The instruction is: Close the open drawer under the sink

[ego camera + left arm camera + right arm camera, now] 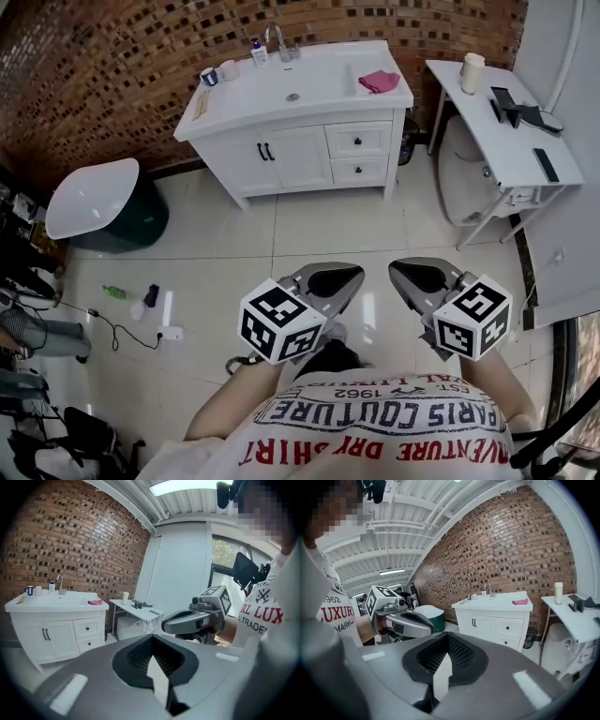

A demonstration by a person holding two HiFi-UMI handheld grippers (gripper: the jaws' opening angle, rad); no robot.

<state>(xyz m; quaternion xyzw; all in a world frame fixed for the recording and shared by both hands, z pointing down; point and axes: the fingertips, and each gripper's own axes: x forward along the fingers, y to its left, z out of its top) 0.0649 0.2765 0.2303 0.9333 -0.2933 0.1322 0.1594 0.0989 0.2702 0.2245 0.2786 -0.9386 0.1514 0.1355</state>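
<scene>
Brick wall (112, 56), tiled floor (309, 225), white table (497, 122)

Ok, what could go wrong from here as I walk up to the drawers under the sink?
1. Two stacked drawers sit at the right of the vanity. From here I cannot tell which is ajar, so you might push the wrong one.
2. The white side table stands close beside them, so the right gripper could clip it or the cup.
3. A power strip and cable lie on the floor to your left. Veering there risks a trip.
</scene>
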